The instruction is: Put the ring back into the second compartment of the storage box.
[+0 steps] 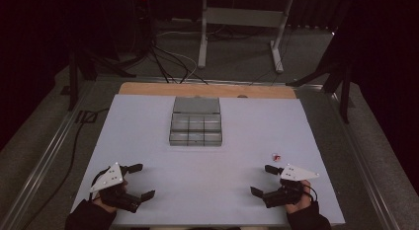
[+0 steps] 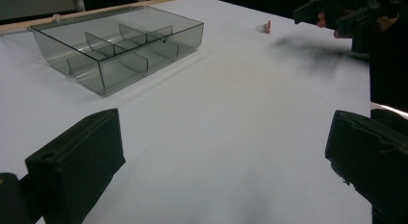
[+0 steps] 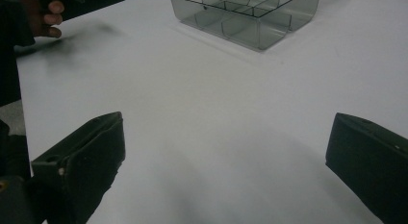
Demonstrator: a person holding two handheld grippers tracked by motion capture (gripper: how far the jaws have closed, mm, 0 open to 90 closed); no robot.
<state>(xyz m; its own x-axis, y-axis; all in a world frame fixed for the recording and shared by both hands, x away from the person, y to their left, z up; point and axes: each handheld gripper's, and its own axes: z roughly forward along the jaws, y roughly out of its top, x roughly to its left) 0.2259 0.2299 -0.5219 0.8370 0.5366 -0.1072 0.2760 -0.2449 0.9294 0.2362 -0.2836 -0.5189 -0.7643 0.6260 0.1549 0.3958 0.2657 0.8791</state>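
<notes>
A clear grey compartment box (image 1: pixel 196 127) with its lid folded back stands at the far middle of the white table; it also appears in the left gripper view (image 2: pixel 120 46) and the right gripper view (image 3: pixel 250 15). A tiny red piece (image 1: pixel 276 155) lies right of centre, just beyond my right gripper (image 1: pixel 262 179), and is seen far off as the small red piece (image 2: pixel 267 26). My left gripper (image 1: pixel 141 180) rests near the front left corner. Both grippers are open, jaws wide apart over bare table with nothing between them.
The white table top (image 1: pixel 148 141) has a wooden strip (image 1: pixel 148 88) along its far edge. Beyond it stand a metal frame (image 1: pixel 242 22) and floor cables (image 1: pixel 168 62). Rails run along both sides of the table. The other hand's gripper (image 2: pixel 337 12) shows far off.
</notes>
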